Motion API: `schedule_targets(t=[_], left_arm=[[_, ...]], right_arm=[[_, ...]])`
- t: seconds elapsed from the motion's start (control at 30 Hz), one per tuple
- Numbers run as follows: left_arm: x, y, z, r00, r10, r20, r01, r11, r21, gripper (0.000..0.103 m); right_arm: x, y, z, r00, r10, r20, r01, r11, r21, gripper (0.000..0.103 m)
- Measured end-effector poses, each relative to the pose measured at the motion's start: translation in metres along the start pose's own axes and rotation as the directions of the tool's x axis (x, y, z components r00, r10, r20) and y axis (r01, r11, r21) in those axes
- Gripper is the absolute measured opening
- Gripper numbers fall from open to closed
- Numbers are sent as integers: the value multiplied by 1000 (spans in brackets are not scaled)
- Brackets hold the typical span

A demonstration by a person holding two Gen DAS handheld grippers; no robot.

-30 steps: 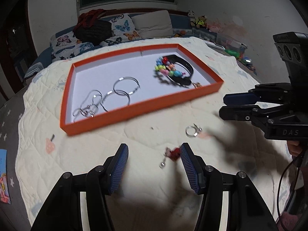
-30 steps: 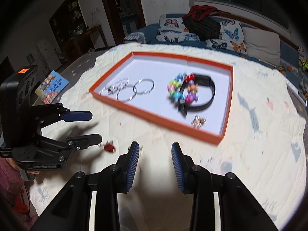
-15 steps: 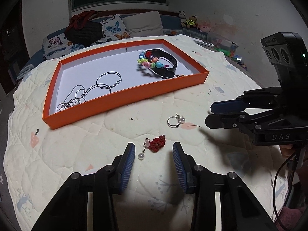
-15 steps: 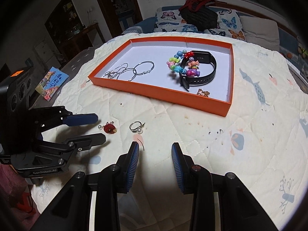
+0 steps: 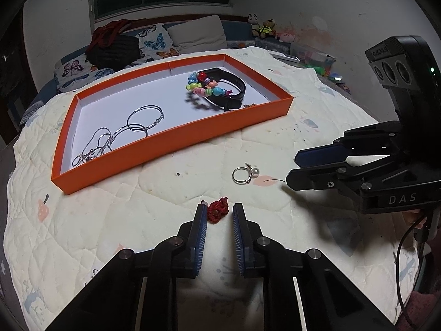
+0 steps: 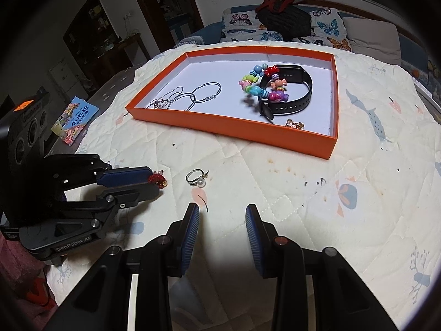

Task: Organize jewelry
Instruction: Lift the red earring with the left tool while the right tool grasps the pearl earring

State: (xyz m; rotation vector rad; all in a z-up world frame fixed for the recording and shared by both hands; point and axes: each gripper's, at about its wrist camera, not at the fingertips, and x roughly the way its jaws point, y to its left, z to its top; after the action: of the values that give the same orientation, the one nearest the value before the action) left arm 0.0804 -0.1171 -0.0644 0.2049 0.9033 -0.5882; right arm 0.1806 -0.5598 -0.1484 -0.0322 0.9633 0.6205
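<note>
Left gripper (image 5: 219, 211), jaws narrowed around the red beaded earring (image 5: 217, 209), which lies on the quilt (image 5: 115, 215) between the blue pads; the left pad (image 5: 201, 215) is at the earring's edge, the right pad stands slightly off it, so a firm grip cannot be confirmed. In the right wrist view the same earring (image 6: 156, 179) shows at the tip of the left gripper (image 6: 148, 182), a gold bead at its outer end. Right gripper (image 6: 222, 212), jaws wide apart and holding nothing, hovers above bare quilt. Just ahead of it lies a silver ring with a pearl (image 6: 196, 178), seen in the left wrist view (image 5: 244, 174) between the two grippers, apart from the earring. A thin dark thread (image 6: 203, 200) lies near the right gripper's left pad. Farther out sits the orange tray (image 5: 176, 135), its near wall between the loose pieces and the tray floor. Inside: silver hoops (image 5: 146, 117) and tangled wire pieces (image 5: 93, 149) at the left end, a coloured bead bracelet (image 5: 202, 84) resting against a black watch band (image 5: 230, 88) at the right, and a small gold charm (image 6: 295, 123) by the near wall. A picture book (image 6: 74, 120) lies off the quilt's edge; butterfly pillows (image 5: 154, 42) line the back.
</note>
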Motion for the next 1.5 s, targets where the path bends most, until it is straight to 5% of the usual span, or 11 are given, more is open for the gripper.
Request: schedule_targets(t=[0.53,1.17,1.3,1.5], left_arm=[[13,-4,6,999,54,7,-54,997,55,18],[-17,16,8,996,46,75,-42,998,-54,12],[-23,19,7,995,51,89,-45,997,-67,12],[-24,22,4,995,50,84,-43,996,-80,12]], right_arm=[[1,2,0,1000,1,5,-1,1000,-10,39],[8,23,12,1000,0,0,0,993,-117,38],[10,24,14,1000,-11,9,12,991,-131,24],[17,30,15,999,-39,2,39,985,-168,16]])
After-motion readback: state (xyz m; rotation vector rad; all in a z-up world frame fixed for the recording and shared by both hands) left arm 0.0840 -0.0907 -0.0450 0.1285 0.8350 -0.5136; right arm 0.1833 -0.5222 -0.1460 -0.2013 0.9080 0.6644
